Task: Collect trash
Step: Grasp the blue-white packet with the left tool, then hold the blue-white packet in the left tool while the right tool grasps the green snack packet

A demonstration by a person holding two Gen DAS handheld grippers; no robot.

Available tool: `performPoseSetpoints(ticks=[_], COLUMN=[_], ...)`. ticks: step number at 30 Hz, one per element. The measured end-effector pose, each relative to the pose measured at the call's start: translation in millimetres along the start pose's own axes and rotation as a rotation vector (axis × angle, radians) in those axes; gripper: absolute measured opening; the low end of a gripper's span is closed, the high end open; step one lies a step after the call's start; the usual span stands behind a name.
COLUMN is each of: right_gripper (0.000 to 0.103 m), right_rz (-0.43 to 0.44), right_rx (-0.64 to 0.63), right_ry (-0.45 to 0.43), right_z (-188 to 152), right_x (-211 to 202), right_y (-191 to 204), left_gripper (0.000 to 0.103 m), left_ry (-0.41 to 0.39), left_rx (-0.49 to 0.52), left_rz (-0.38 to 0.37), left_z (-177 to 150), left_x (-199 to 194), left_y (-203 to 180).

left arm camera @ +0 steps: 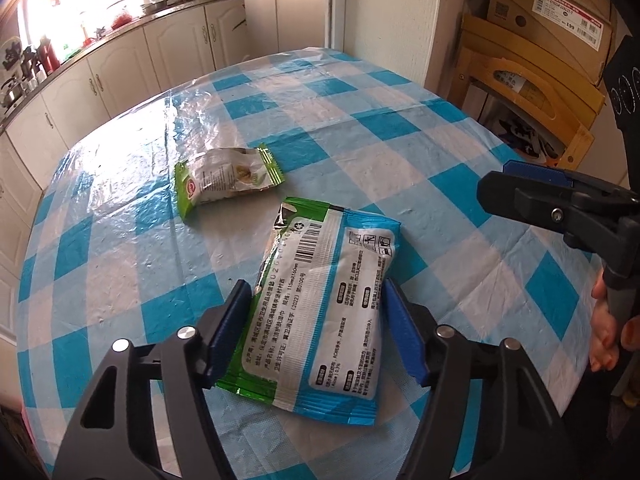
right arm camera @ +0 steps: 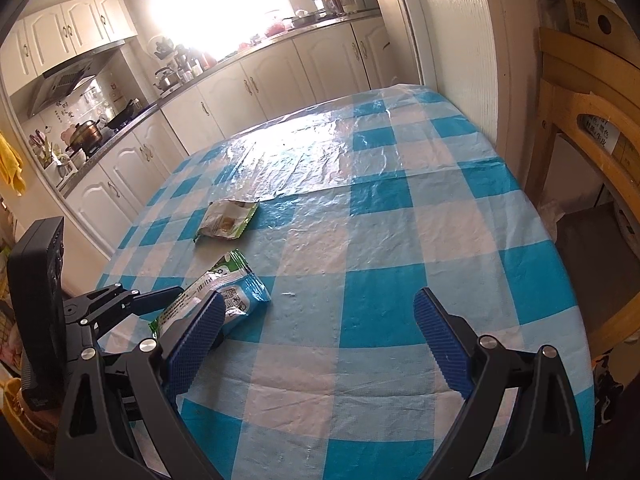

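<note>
We have the left gripper set astride the wet-wipe packet, one blue pad on each long edge. The left pad looks to be against the packet's edge, and the right one sits at or just off the other edge. We cannot say for sure from this angle that both pads press, so we read the jaws as part-closed around the packet with no firm squeeze proven. The packet lies flat on the checked tablecloth, printed back upward, near the table's front edge.

The right gripper hangs over bare cloth with its jaws spread wide and nothing between them.

Farther out, a smaller crumpled snack wrapper lies apart from the packet, toward the middle of the table. No bin or bag shows in either view.

The step in hand, as we judge it, is the pickup of the first piece of trash. The next move calls for closing until the pads bite, then a lift; the packet is soft and slick, so a light pinch may let it slide. The wrapper remains to be gathered.
</note>
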State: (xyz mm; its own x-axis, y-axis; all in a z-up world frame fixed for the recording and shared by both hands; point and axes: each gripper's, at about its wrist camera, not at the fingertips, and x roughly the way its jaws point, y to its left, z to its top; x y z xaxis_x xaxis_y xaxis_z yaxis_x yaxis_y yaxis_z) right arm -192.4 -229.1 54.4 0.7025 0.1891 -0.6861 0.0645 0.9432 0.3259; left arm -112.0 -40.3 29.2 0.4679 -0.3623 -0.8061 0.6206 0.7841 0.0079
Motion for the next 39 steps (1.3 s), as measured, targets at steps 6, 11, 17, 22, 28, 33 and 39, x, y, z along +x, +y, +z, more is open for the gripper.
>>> performPoseSetpoints(ticks=[6,11,17,22,28,33,39], right_gripper=[0.094,0.094,0.094,0.094,0.094,0.094,0.094], right_rz=[0.006,0.019,0.045,0.077,0.127,0.124,0.099], right_rx=[-0.008,-0.029,-0.060,-0.106,-0.213,-0.328,-0.487], right_ry=[0.021,0.043,0.082,0.113,0.149,0.166,0.180], right_z=[1,1,3,12,33,50,64], right_x=[6,14,28,41,62,88,123], right_y=[3,10,19,30,57,83,109], left_gripper=[0.061,0.060,0.059,0.059,0.059,0.059,0.059], left_ry=[-0.007,-0.015,-0.030,-0.047,-0.082,-0.105,-0.128], left_rx=[-0.040,-0.089,-0.182,-0.274,-0.375,-0.442,-0.513], left_rz=[0.004,-0.010,-0.016,-0.007,0.023,0.047,0.054], left_z=[-3,-7,-13,-22,-32,-39,-46], left_x=[-5,-9,-17,-27,-41,-52,-62], left_y=[3,13,35,61,97,123,148])
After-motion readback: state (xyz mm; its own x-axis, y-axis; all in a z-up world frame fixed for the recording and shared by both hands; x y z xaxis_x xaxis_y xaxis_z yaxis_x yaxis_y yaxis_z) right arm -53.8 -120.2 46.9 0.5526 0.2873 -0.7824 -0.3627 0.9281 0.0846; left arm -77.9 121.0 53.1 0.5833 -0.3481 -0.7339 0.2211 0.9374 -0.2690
